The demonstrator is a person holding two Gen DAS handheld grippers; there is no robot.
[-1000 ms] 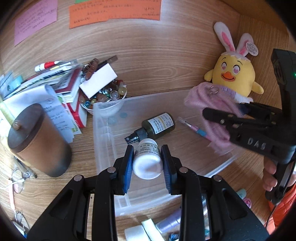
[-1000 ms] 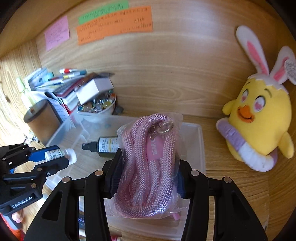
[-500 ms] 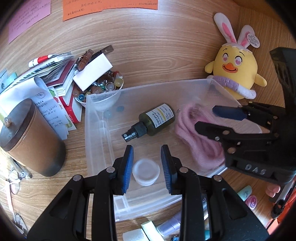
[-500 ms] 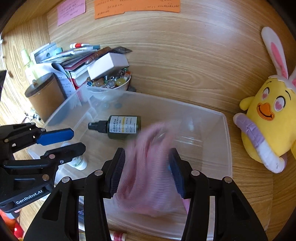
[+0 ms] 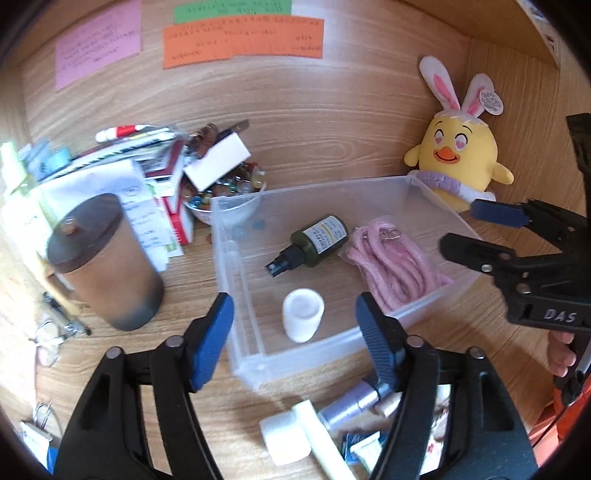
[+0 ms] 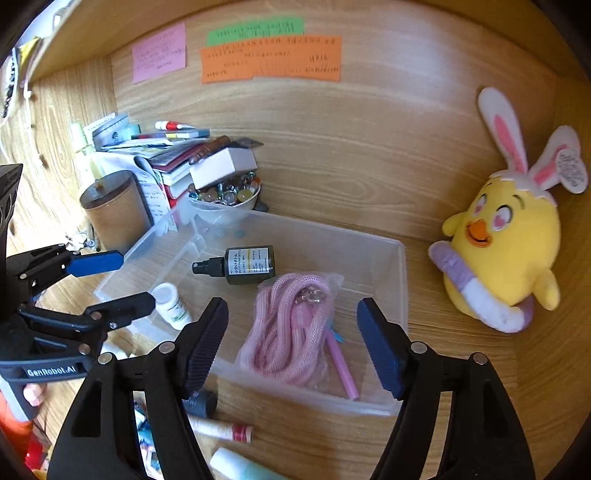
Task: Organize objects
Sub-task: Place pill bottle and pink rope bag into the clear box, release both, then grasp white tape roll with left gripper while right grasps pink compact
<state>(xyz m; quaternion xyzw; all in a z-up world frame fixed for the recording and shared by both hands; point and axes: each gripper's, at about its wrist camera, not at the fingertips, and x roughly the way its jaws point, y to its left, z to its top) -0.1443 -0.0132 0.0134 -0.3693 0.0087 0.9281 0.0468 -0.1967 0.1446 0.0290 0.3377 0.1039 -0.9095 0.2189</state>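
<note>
Clear plastic storage bin [image 5: 436, 192] on the wooden surface [image 5: 184, 295] is holding the small white bottle [image 5: 303, 319], dark green spray bottle [image 5: 317, 242] and bagged pink braided rope [image 6: 291, 328], while we are opening our left gripper [image 5: 293, 325] and right gripper [image 6: 291, 336] above them, grasping nothing.

A wood-grain desk [image 6: 461, 369] runs back to a wall of matching wood panel [image 6: 369, 147]. 3 paper notes are stuck on that wall: a pink note [image 6: 159, 52], a green note [image 6: 255, 28] and, just below the green, an orange note [image 6: 271, 59]. A wooden side panel [image 5: 517, 110] closes the right-hand corner. Warm daylight brightens the left side of the desk.
</note>
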